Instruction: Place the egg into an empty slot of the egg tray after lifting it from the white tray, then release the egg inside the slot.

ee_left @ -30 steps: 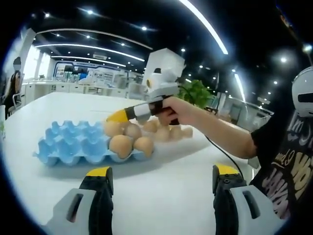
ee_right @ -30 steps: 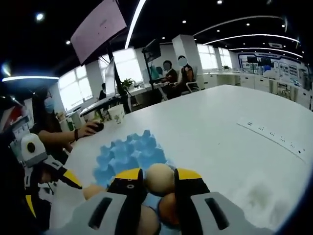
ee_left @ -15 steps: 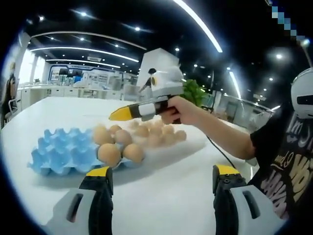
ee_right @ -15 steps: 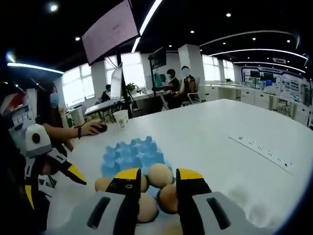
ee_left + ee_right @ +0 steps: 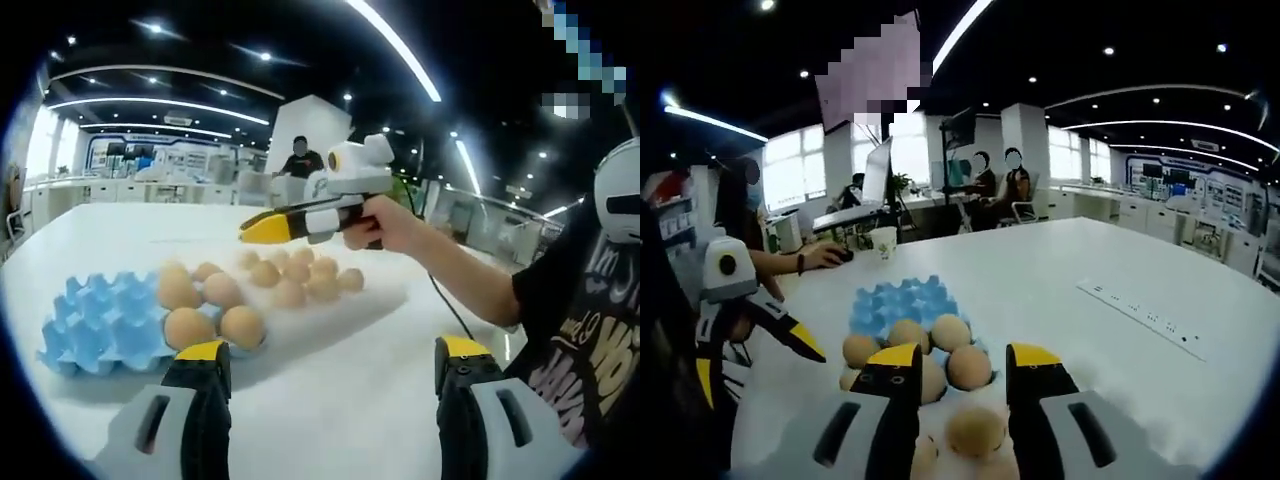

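Hovering the right gripper (image 5: 960,365), jaws apart and empty, over loose eggs (image 5: 974,431) beside the blue egg tray (image 5: 895,302), we are risking cracking one by clamping off-centre; left gripper (image 5: 328,356) idling, jaws wide.

Open office w/ white table (image 5: 1120,270), ceiling strip lights (image 5: 395,45), bright windows (image 5: 805,170)

Yellow-and-white lettering covers the person's black shirt (image 5: 590,350) at the right edge of the left gripper view, beyond that gripper's right jaw, but it is cropped and warped, so no whole word can be read there.
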`<action>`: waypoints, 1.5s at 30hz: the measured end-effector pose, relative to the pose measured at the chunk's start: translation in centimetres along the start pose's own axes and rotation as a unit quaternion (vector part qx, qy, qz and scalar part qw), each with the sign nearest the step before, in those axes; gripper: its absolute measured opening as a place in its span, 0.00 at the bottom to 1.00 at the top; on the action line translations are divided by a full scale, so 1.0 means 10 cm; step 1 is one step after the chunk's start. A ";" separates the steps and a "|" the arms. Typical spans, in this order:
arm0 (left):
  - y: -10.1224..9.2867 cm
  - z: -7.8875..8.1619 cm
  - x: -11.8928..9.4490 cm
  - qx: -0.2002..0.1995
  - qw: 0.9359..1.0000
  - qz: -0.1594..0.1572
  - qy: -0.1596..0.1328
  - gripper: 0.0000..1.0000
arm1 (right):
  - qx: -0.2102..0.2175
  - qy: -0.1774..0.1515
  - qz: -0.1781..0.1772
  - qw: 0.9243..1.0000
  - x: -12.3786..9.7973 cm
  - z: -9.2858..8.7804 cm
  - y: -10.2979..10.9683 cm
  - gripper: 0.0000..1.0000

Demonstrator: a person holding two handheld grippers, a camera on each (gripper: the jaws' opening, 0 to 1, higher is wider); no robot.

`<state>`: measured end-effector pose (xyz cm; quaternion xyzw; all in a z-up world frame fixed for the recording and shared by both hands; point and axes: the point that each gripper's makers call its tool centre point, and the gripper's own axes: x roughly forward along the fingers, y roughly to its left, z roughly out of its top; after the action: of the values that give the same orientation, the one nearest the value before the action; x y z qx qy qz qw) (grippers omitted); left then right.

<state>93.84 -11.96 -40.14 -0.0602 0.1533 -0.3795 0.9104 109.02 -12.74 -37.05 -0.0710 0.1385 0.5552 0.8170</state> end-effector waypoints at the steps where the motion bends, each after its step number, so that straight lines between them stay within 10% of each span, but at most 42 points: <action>1: 0.00 0.00 0.01 0.000 1.000 0.000 0.000 0.85 | 0.000 -0.001 0.000 1.000 -0.01 0.00 0.00 0.35; 45: -0.25 0.09 0.44 0.032 0.999 -0.013 0.026 0.83 | 0.052 -0.073 -0.113 0.990 -1.06 -0.25 -0.72 0.55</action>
<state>95.38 -16.91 -39.75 -0.0229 0.1633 -0.3973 0.9028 111.72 -25.51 -36.48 -0.0032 0.0983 0.4552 0.8849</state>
